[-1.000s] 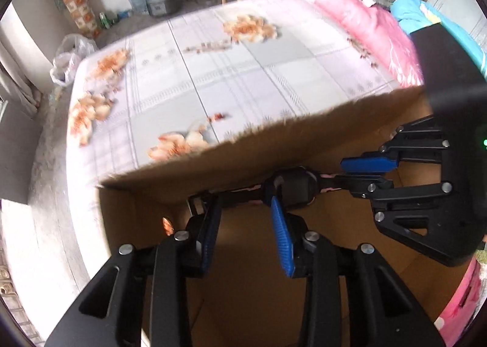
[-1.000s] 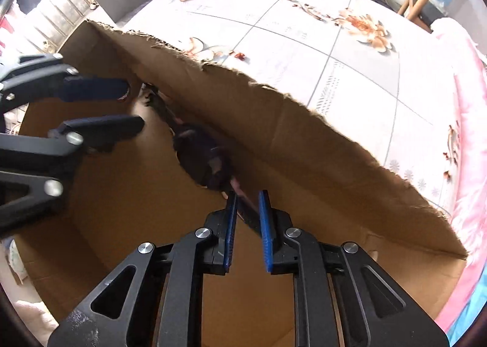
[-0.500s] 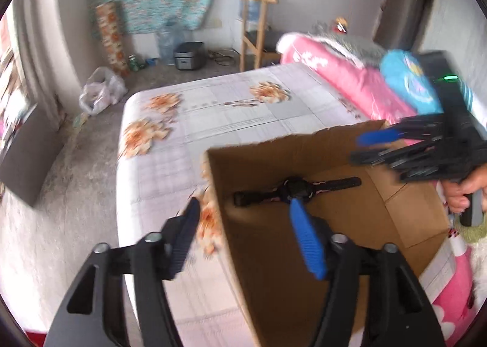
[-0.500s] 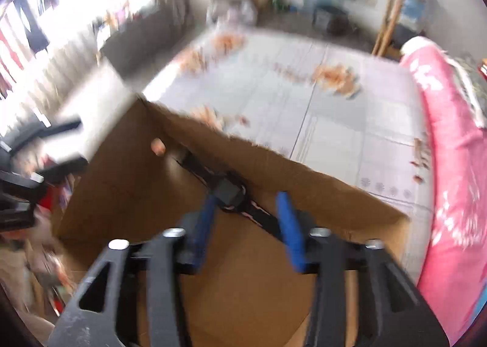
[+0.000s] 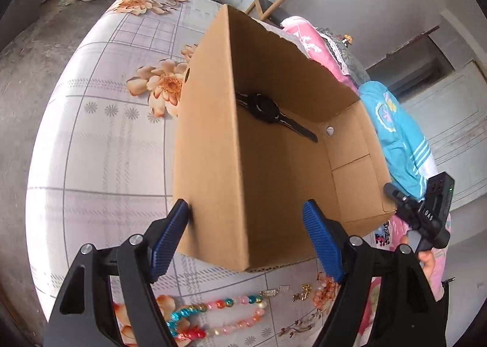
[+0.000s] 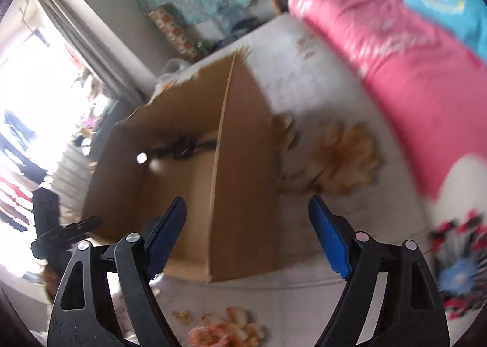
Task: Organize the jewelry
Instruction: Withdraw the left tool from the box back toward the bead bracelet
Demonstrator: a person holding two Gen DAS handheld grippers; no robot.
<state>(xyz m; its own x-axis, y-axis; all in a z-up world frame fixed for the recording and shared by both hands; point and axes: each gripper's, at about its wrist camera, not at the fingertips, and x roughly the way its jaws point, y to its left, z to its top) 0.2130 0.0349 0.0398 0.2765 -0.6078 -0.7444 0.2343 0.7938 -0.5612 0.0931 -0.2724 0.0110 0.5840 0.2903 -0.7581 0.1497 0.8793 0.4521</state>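
Cardboard fills the middle of the left wrist view: an open brown box (image 5: 213, 140) stands on the flowered bed sheet (image 5: 91, 134), one corner turned towards the camera. Down inside, against the far wall, lies a black wristwatch (image 5: 268, 106), strap stretched flat from upper left to lower right, touching neither tool. And the left gripper (image 5: 246, 240) is at the bottom of the frame, blue pads spread wide and opening, nothing pinched; the box's near corner sits in the gap between them, and the left pad looks to be just beside the outer wall, though contact cannot be told. Below the box, on the sheet at the bottom of the frame, there's a beaded bracelet (image 5: 219, 313) in pink, turquoise and red, with a small gold charm (image 5: 303, 290) and a cluster of orange beads (image 5: 325, 289) just to its right. Over at the right edge, a hand (image 5: 429, 261) grips the handle of the right gripper.

Right wrist view now, and it's blurred. The right gripper (image 6: 248, 237) is also wide apart and opening, empty, with the box's near edge framed between its pads. The wristwatch shows as a dark smear deep in the box, centre frame. A pink quilt (image 6: 411, 73) runs down the right side, and the other tool is a dark shape at the lower left
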